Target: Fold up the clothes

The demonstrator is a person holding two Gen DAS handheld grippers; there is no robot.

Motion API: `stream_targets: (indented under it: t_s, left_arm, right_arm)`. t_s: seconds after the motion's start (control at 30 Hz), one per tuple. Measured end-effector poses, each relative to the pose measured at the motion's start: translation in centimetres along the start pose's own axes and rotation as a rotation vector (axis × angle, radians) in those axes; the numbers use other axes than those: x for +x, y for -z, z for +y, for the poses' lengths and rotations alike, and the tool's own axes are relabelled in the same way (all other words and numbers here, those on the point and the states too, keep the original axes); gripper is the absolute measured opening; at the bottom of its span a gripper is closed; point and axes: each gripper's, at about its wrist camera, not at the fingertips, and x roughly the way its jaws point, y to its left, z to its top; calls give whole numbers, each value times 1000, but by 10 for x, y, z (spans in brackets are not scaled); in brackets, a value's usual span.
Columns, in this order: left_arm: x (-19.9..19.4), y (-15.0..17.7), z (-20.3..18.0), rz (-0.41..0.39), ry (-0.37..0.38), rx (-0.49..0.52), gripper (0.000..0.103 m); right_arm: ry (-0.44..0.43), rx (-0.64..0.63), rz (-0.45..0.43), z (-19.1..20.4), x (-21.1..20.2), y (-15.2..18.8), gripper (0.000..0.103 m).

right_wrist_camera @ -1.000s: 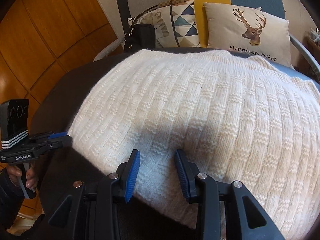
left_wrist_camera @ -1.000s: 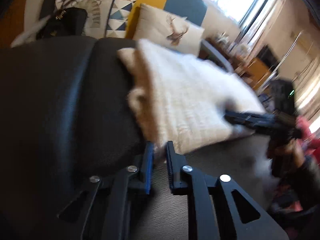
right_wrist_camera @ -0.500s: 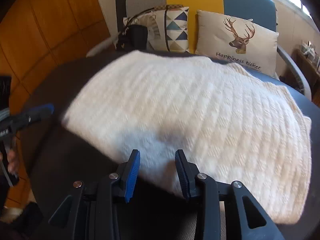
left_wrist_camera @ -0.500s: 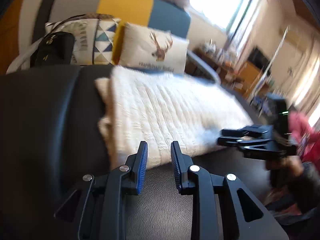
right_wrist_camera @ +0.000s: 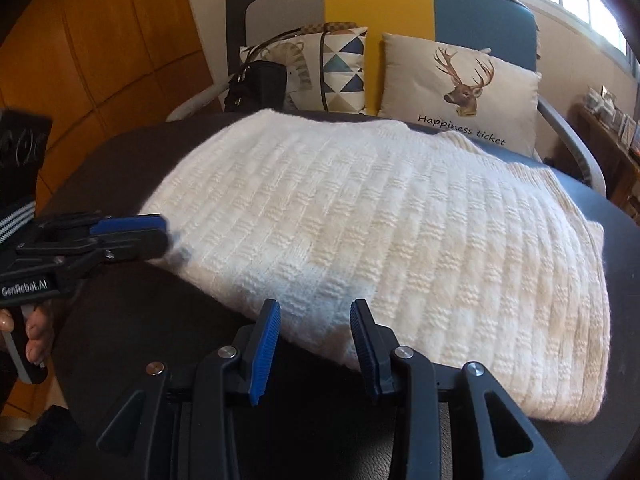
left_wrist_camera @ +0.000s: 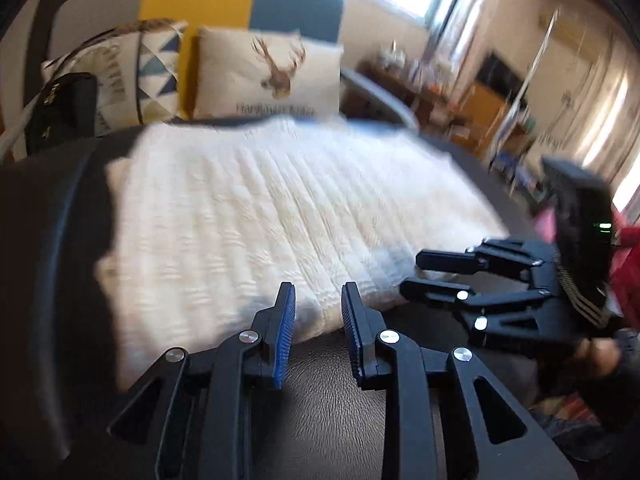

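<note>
At the far left, on the sofa (right_wrist_camera: 400, 4) behind the counter, a black handbag (right_wrist_camera: 260, 84) leans against a cushion with blue triangles (right_wrist_camera: 340, 68). Just right of it sits a beige cushion printed with a deer head (right_wrist_camera: 460, 84).

The dark counter (right_wrist_camera: 132, 312) carries the folded cream knit sweater (right_wrist_camera: 360, 232), which lies flat across its middle and reaches toward the far edge by the cushions.

The left claw (right_wrist_camera: 162, 234) comes in from the left side, its blue-padded tips just at the sweater's near-left corner; in its own view its fingers (left_wrist_camera: 286, 320) stand parted over the near edge of the cloth with nothing pinched between them. A hand (right_wrist_camera: 34, 332) holds its grip below.

The right claw (right_wrist_camera: 316, 332) hovers at the sweater's near edge further right, jaws apart, the hem showing in the gap without being squeezed. From the left wrist view it (left_wrist_camera: 412, 272) appears side-on, tips beside the sweater's near-right corner.
</note>
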Motion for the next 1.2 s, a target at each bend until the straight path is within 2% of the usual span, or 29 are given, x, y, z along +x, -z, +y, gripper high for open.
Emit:
stream_targets:
  t_s: [0.07, 0.17, 0.27, 0.3, 0.37, 0.43, 0.53, 0.57, 0.63, 0.7, 0.73, 0.8, 0.83, 0.9, 1.0, 1.07, 1.17, 1.2]
  left_arm:
    - [7, 4, -5, -1, -31, 26, 26]
    - [-7, 2, -8, -36, 29, 7, 26]
    - [-13, -4, -13, -84, 58, 2, 26]
    - [-10, -7, -16, -85, 52, 3, 27]
    - [18, -5, -22, 16, -14, 25, 27]
    - [17, -1, -28, -17, -27, 47, 27]
    - [2, -7, -30, -56, 62, 17, 28]
    - [-2, -10, -30, -74, 63, 11, 28]
    - [10, -10, -26, -34, 30, 3, 28]
    - [25, -9, -22, 14, 3, -11, 28]
    - [22, -9, -22, -11, 14, -19, 28]
    - [12, -15, -24, -37, 76, -23, 28]
    - [7, -21, -24, -63, 83, -19, 28]
    - [2, -34, -22, -98, 62, -4, 29]
    - [10, -48, -4, -84, 30, -53, 29]
    - [18, -50, 10, -64, 1, -100, 29]
    - [25, -46, 29, -42, 9, -174, 29]
    - [20, -45, 31, -63, 29, -183, 29]
  right_arm:
    - [16, -22, 30, 4, 9, 4, 37]
    - [9, 8, -4, -5, -7, 3, 37]
    - [69, 52, -14, -27, -18, 8, 37]
    - [95, 75, -8, -35, -17, 12, 37]
    - [125, 119, 33, -50, -9, 22, 37]
    - [93, 120, 15, -57, -11, 28, 37]
    - [109, 176, -44, -75, -28, 31, 37]
    - [131, 210, -53, -86, -31, 34, 37]
    - [176, 279, -62, -107, -33, 41, 38]
    - [192, 324, 7, -124, -19, 55, 41]
    - [175, 330, -10, -126, -20, 57, 42]
    - [156, 317, -27, -129, -27, 53, 42]
    - [155, 312, -52, -131, -33, 48, 42]
    - [145, 313, -110, -139, -41, 31, 42]
    - [151, 309, -180, -155, -45, 2, 43]
    - [178, 327, -173, -172, -34, -7, 44]
    - [170, 380, -26, -207, 7, -5, 46]
    - [155, 395, -29, -211, 9, -4, 46]
